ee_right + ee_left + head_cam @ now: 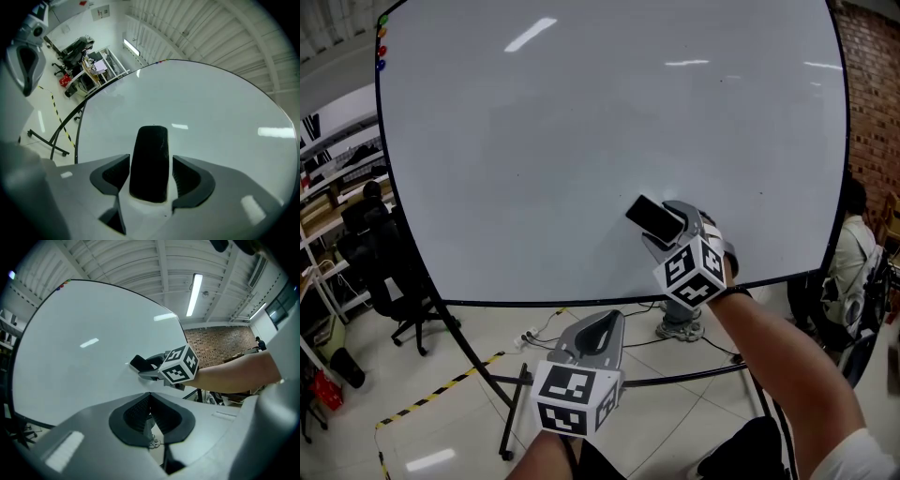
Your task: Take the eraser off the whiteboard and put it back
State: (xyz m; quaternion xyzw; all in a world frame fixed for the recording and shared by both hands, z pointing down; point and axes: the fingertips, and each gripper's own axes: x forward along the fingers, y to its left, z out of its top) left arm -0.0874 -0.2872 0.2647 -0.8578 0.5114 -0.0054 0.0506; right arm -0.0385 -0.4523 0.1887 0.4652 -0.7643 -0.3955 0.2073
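Note:
A black eraser (654, 217) lies against the lower right part of the big whiteboard (581, 141). My right gripper (662, 228) points level at the board with the eraser (150, 161) between its jaws. Narrow gaps show beside both pads, so it stands open around the eraser. My left gripper (602, 326) hangs lower, below the board's bottom edge, shut and holding nothing. In the left gripper view its jaw tips (150, 394) meet, and the right gripper's marker cube (179, 365) and the eraser (139, 363) show beyond them.
Coloured magnets (382, 42) sit at the board's top left corner. The board's black stand legs (511, 412) spread over the tiled floor with cables and yellow-black tape (441, 389). An office chair (394, 281) stands at the left, and a person (853, 253) at the right.

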